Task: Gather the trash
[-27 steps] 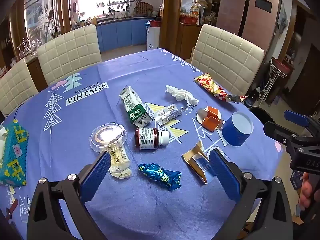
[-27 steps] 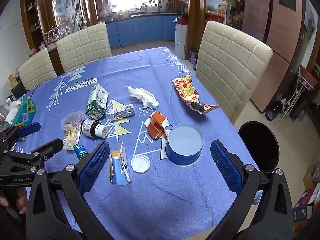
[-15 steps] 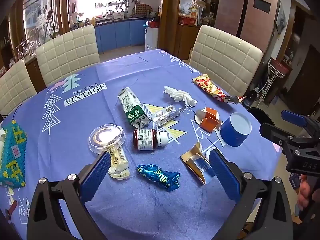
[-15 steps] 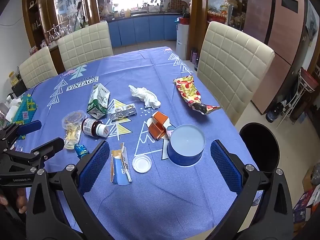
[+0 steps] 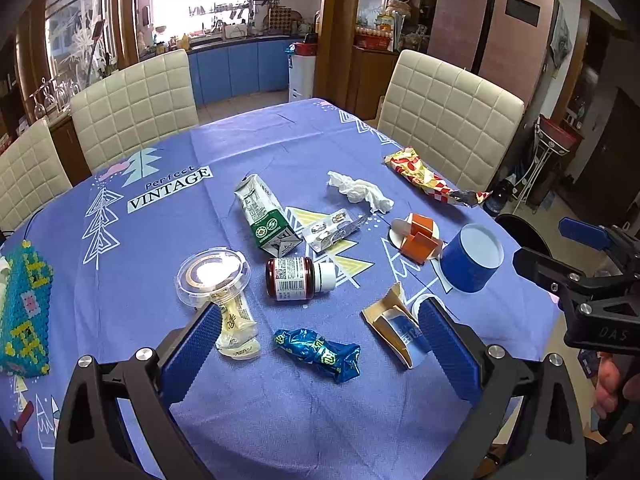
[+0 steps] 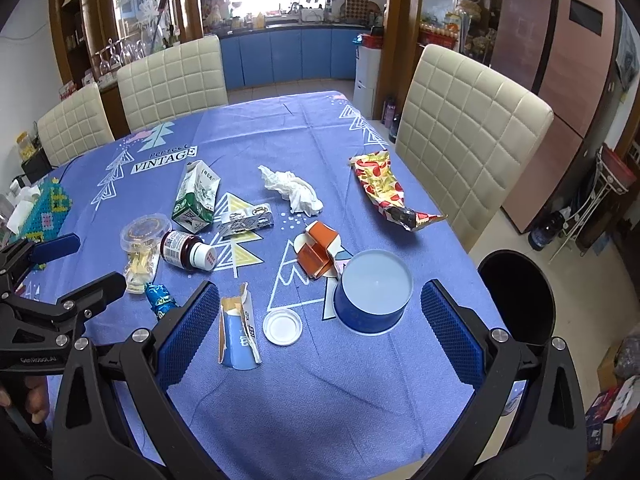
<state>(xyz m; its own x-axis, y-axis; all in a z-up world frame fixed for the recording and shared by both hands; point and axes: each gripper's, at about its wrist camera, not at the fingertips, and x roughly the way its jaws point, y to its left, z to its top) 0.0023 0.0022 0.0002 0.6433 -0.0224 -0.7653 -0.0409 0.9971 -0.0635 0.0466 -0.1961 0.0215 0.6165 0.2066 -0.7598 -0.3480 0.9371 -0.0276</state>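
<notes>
Nothing on the bench (image 6: 320, 420) has been picked up yet, so the collecting has hardly begun. Both grippers hover over the near edge, tilted down at the litter. The left gripper (image 5: 316, 344) has its fingers spread wide and grasping nothing; the right gripper (image 6: 316, 328) is likewise released and empty.

Nearest the left fingers, by the near edge, lie the blue foil wrapper (image 5: 318, 354) and the torn paper cup (image 5: 396, 334), with a clear lidded tub (image 5: 214, 276) further left. Nearest the right fingers sit a white lid (image 6: 282, 327) and the upturned blue cup (image 6: 374, 296), close to the near right corner. Mid-bench come the brown pill bottle (image 5: 300, 280), an orange carton scrap (image 5: 418, 236), a blister pack (image 5: 334, 228) and the green milk carton (image 5: 264, 212). Further back are the crumpled tissue (image 5: 358, 192) and, toward the right edge, the red-yellow wrapper (image 5: 428, 178). A black bin (image 6: 516, 296) stands on the floor off the right edge.

Against the frames from just under 1 second back, the litter sits a touch lower and nearer in the right view and shifts slightly in the left; no item has moved on the cloth, and the fingers are just as wide.
</notes>
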